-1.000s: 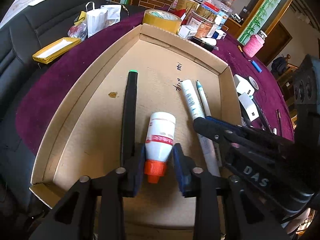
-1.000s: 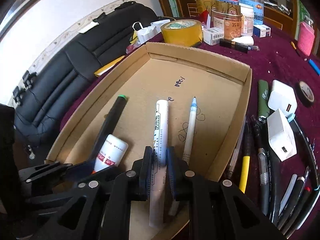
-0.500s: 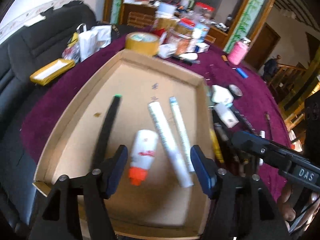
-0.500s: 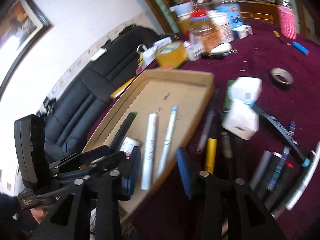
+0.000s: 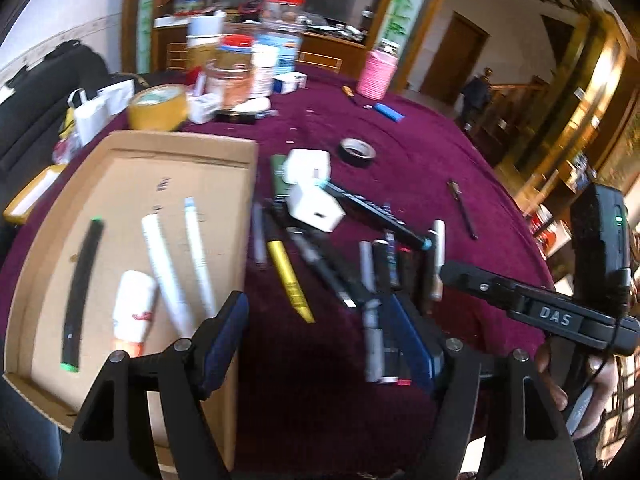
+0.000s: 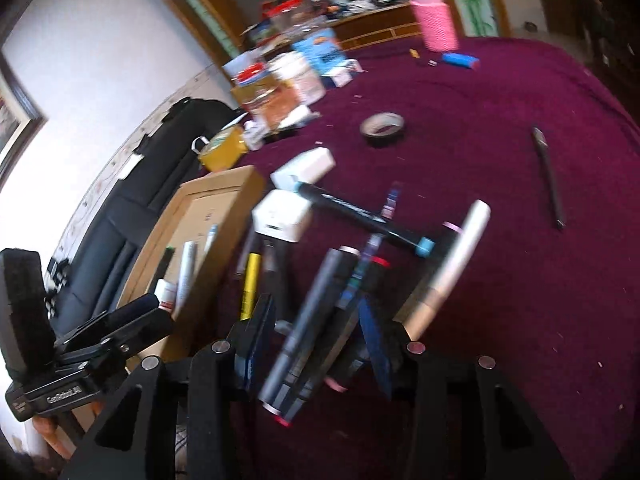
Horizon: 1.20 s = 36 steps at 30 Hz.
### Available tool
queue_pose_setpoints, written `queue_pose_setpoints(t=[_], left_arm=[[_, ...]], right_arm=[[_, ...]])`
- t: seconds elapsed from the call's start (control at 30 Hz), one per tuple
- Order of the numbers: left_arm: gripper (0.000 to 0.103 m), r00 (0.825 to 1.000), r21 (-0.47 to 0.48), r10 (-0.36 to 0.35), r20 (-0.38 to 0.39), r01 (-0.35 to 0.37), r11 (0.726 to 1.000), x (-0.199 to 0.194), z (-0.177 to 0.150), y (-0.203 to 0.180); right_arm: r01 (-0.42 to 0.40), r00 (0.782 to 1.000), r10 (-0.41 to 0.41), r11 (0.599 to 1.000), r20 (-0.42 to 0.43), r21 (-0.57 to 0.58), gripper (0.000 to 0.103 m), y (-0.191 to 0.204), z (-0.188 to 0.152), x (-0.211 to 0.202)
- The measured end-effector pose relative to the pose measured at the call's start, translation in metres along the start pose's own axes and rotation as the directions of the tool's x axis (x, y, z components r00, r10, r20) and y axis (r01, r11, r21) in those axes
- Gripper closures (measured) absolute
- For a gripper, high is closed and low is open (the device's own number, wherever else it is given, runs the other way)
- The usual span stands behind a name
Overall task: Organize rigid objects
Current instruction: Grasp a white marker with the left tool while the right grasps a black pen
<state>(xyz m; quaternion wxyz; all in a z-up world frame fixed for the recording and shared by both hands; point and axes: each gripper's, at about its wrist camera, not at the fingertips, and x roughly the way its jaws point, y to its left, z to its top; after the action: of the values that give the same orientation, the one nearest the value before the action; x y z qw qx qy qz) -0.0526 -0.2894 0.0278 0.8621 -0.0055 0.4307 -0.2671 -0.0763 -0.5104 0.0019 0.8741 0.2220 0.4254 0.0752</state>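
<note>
As jaws gape, pens (image 6: pixel 312 320) beneath right claw (image 6: pixel 316 344).

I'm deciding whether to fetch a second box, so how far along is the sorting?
Four items already lie in the cardboard tray: black marker, small white bottle, white marker and light pen. Both the left gripper and right gripper have just opened and hold nothing. Left: the pen pile, yellow pen and white chargers on the cloth.
</note>
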Motion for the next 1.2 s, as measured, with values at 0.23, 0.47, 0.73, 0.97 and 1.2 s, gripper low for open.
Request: queue_pose_setpoints(t=[0.23,0.47,0.73,0.97,1.2], left_arm=[[0.031,0.999,0.099,0.018,-0.041,-0.014,0.995,0.022,0.000,-0.042],[0.031,0.994,0.175,0.075,-0.081,-0.060,0.983,0.045,-0.002,-0.073],[0.031,0.989,0.215,0.091,-0.113,-0.065,0.974,0.061,-0.003,-0.093],[0.032,0.987,0.233,0.090,-0.130,-0.057,0.971,0.071,0.000,-0.102],[0.032,0.987,0.222,0.062,-0.147,-0.028,0.975,0.076,0.002,-0.101]], right_arm=[[0.065,0.998,-0.067,0.994,0.019,0.084,0.056,-0.041,-0.004,-0.010],[0.116,0.993,-0.119,0.988,0.023,0.107,0.056,-0.062,-0.004,-0.017],[0.145,0.989,-0.148,0.987,0.029,0.075,0.056,-0.068,0.002,-0.021],[0.168,0.985,-0.170,0.983,0.028,0.070,0.056,-0.075,0.013,-0.020],[0.200,0.979,-0.203,0.976,0.025,0.083,0.056,-0.090,0.034,-0.015]])
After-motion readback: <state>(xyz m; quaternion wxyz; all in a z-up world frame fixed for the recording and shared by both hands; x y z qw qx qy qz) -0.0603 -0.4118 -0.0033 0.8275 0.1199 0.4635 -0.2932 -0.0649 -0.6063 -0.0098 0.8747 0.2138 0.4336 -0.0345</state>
